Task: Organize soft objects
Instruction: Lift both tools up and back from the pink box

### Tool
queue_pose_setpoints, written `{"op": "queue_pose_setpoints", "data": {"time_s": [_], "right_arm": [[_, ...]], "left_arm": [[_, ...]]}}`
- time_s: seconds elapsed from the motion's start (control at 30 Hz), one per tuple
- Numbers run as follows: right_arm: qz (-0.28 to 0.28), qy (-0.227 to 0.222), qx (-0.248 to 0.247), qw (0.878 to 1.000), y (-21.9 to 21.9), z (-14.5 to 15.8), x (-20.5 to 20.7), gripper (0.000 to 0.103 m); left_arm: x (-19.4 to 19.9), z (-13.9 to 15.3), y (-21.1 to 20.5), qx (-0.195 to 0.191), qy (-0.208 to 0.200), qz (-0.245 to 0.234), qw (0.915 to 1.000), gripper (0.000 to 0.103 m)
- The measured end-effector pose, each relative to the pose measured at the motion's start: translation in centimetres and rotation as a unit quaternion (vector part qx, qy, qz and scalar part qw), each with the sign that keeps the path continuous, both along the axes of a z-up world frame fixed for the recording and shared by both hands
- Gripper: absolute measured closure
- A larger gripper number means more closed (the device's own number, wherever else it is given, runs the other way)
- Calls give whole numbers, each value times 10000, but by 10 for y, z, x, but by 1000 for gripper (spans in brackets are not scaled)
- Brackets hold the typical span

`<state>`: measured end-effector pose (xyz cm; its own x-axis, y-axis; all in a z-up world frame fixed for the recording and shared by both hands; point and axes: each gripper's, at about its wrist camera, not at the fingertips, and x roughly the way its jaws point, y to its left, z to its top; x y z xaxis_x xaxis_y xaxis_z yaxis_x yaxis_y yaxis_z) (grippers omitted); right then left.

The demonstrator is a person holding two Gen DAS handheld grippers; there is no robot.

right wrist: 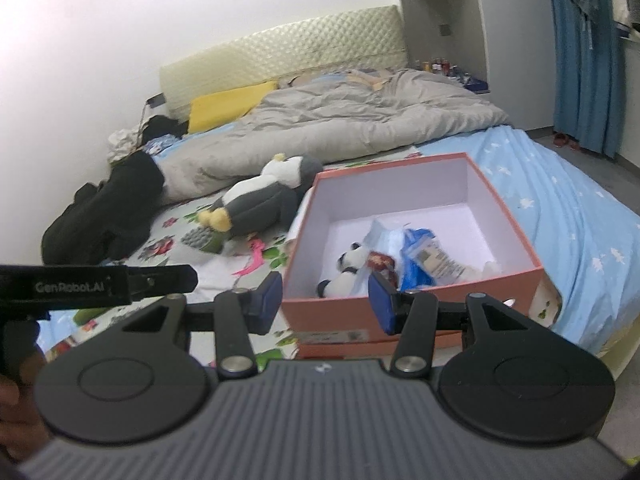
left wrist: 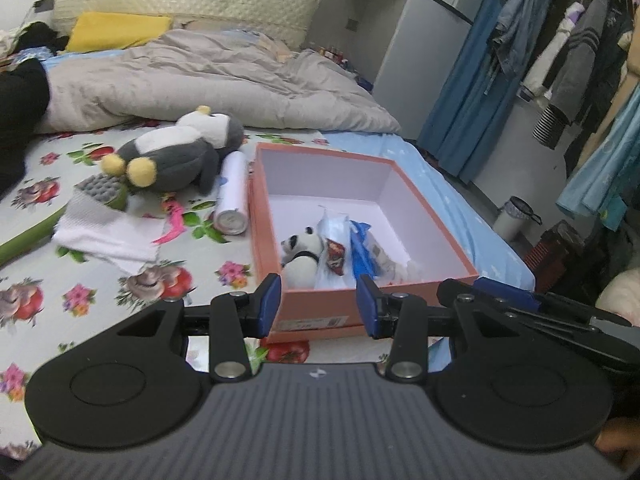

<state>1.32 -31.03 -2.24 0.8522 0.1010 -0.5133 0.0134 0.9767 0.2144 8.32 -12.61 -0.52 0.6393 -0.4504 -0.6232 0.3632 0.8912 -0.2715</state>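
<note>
Both grippers hung empty. From the left wrist, the left gripper (left wrist: 318, 306) stood with jaws spread, nothing between them, before the orange box (left wrist: 320, 308), where a small panda (left wrist: 303, 254) and some packets lay. At ten o'clock the penguin plush (left wrist: 176, 152) lay on the floral sheet beside a white cloth (left wrist: 106, 230).

From the right wrist, the right gripper (right wrist: 324, 304) gaped likewise (box dead ahead). I judged the penguin came next: a wide, soft-bodied grab.
</note>
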Motion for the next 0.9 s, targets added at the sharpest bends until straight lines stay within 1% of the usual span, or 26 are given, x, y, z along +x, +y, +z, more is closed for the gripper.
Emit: {"op": "queue_pose_setpoints", "data": {"time_s": [0.2,0.4,0.57,0.67,0.7,0.9], "right_arm": [[403,-71,-76,9991,30,-7,-6,52],[896,106,13,9959,61,-17,-2,52],[1267,306,37,9915,88,-25,-1,52],[1397,416,10,9893,100,-29,3,52],[1434,443,-12,9887,103,-30,5,52],[1472,543,-88,9876,110,-31,19,52]], "left_arm": [[-25,-4,38,-73,-43,392,9992,56],[-44,-18,81,-89,73,1034,9946,56],[-59,-26,113,-150,137,1422,9896,56],[-65,-31,127,-132,178,1584,9871,55],[-67,-32,131,-124,192,1630,9864,51],[-66,-41,151,-256,296,1889,9812,51]]}}
